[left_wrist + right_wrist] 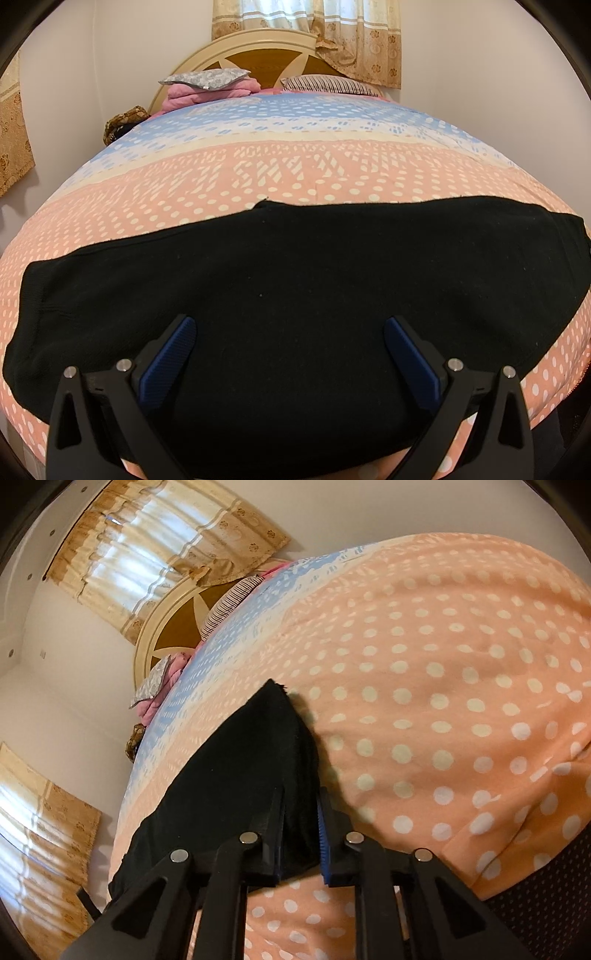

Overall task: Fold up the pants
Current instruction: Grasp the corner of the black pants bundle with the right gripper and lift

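The black pants [295, 288] lie spread across the near part of the bed, folded lengthwise into a broad band. My left gripper [290, 325] is open above the middle of the pants, its blue-padded fingers [173, 354] wide apart with nothing between them. In the right wrist view my right gripper [301, 797] is shut on the right end of the pants [243, 760] and lifts that edge a little off the bedspread.
The bed has a pink, cream and blue dotted bedspread [295, 173]. Pillows and folded pink bedding [210, 86] lie by the wooden headboard [258, 48]. Curtains [354, 33] hang behind. The bed's near edge is just below the grippers.
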Available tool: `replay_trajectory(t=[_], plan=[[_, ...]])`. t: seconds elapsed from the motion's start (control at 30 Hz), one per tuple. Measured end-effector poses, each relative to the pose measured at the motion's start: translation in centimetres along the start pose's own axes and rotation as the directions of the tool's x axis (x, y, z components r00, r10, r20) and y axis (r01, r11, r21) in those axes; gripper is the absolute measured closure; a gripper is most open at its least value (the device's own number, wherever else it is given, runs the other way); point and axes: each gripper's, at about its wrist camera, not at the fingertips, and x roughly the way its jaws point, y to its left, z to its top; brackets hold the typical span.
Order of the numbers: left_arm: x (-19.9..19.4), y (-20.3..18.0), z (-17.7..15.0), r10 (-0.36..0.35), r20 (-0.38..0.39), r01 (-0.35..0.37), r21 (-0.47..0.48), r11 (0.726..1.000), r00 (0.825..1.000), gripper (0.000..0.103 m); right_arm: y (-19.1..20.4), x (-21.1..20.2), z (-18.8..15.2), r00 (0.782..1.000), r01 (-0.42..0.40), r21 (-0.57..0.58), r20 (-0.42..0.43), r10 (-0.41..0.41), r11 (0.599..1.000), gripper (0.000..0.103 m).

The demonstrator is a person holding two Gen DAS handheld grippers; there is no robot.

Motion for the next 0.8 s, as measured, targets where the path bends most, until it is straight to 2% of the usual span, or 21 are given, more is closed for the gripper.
replay_trajectory(t=[0.2, 0.4, 0.57, 0.8], plan=[[-0.1, 0.3, 0.2, -0.015, -0.008, 0.015, 0.001, 1.0, 1.0, 0.0, 2.6, -2.0, 0.1, 0.993, -0.058, -0.081, 0.094, 0.065, 0.995, 0.09], [-0.6, 1.1, 0.3, -0.024, -0.002, 0.024, -0.017, 1.0, 1.0, 0.0, 5.3, -2.7, -0.3, 0.987, -0.084, -0.156, 0.125, 0.104, 0.984, 0.09], [-0.7, 0.7, -0.1, -0.009, -0.024, 0.012, 0.097, 0.995, 1.0, 0.0, 7.6, -3.1, -0.3, 0.979, -0.121, -0.187, 0.137, 0.148, 0.975, 0.09], [-1.4, 3.5, 0.3, 0.003, -0.034, -0.002, 0.023, 1.0, 0.999, 0.0, 14.3, -3.3, -1.4, 0.97, -0.172, -0.308, 0.115, 0.215, 0.936, 0.09]])
